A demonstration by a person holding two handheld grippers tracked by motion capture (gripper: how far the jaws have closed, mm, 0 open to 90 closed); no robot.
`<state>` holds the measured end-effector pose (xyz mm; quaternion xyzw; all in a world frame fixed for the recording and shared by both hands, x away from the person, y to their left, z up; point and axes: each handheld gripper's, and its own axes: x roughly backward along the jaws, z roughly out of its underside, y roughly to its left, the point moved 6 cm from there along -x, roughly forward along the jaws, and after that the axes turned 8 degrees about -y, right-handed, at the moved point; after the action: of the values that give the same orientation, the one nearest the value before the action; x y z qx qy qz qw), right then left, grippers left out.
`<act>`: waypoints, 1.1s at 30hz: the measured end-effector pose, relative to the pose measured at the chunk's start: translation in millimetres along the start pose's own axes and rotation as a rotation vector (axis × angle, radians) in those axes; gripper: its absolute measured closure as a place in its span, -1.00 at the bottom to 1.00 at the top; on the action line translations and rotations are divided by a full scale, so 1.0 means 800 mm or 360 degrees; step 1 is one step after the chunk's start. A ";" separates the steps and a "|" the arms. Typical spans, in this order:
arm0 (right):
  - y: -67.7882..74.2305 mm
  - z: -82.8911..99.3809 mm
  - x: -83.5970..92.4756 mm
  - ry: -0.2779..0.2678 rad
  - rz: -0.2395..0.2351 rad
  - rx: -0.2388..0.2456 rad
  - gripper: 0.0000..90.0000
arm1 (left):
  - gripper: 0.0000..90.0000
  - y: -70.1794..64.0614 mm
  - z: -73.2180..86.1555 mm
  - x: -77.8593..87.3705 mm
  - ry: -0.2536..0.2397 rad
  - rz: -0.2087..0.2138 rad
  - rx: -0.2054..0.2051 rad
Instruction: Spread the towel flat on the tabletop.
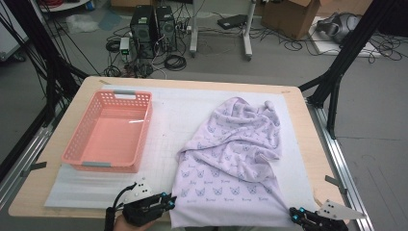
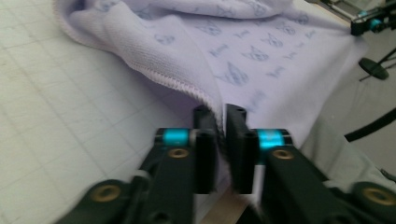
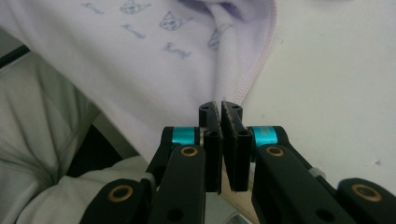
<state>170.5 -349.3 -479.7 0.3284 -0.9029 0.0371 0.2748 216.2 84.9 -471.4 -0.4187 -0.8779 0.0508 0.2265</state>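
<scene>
Lavender towel [image 1: 231,159] with small printed cat faces, spread over the right half of the bench [image 1: 298,144], on a white gridded mat [image 1: 178,120]. Far part bunched in soft folds; near part flat, its front edge reaching the bench's near side. Hemmed along the borders with a pale pink stitched seam.

Left tongs [image 1: 166,201] at the towel's near left corner, pinching the hem. In the left gripper view, left tongs [image 2: 220,140] narrow, the folded seam caught between the two black jaws, cloth running up and away from the tips. Teal bands on both jaw mounts. A slim gap between the jaws, taken up by fabric.

Right tongs [image 1: 294,214] at the towel's near right corner. In the right gripper view, right tongs [image 3: 220,135] nearly closed, serrated pads clamping the corner's edge, seam rising straight from the tips. Pale trousers of the person below the cloth at the left of that view.

Pink plastic basket [image 1: 144,125] on the left half of the mat, well apart from the towel. Beyond the bench, two black computer towers [image 1: 154,29], loose cables and a cardboard box [image 1: 288,17] on the floor.
</scene>
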 end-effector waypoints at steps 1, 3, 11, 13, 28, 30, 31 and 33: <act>-0.002 -0.002 -0.002 -0.0018 0.0011 -0.0023 0.71 | 0.31 0.005 -0.006 -0.002 -0.0034 -0.0019 0.0030; -0.009 -0.013 -0.007 -0.0066 0.0049 -0.0082 0.49 | 0.17 0.016 -0.020 -0.008 -0.0096 -0.0055 0.0068; -0.028 -0.052 -0.074 -0.0055 0.0196 -0.0039 0.38 | 0.06 0.059 -0.043 -0.071 -0.0001 -0.0180 0.0094; -0.029 -0.054 -0.092 -0.0018 0.0210 -0.0027 0.41 | 0.05 0.063 -0.040 -0.084 0.0056 -0.0198 0.0112; -0.018 -0.032 -0.047 -0.0014 0.0108 -0.0030 0.93 | 0.91 0.018 -0.015 -0.060 0.0170 -0.0077 -0.0046; -0.012 -0.030 -0.037 -0.0014 0.0094 -0.0029 0.93 | 0.91 0.006 -0.011 -0.052 0.0175 -0.0044 -0.0068; -0.008 -0.027 -0.031 -0.0007 0.0085 -0.0017 0.93 | 0.91 0.001 -0.009 -0.047 0.0185 -0.0028 -0.0086; -0.002 -0.019 -0.019 0.0015 0.0079 -0.0007 0.93 | 0.91 -0.008 -0.003 -0.037 0.0191 -0.0007 -0.0099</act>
<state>188.1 -337.7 -474.9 0.3050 -0.9096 0.0435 0.2788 229.3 58.0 -477.8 -0.4260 -0.8648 -0.0024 0.2658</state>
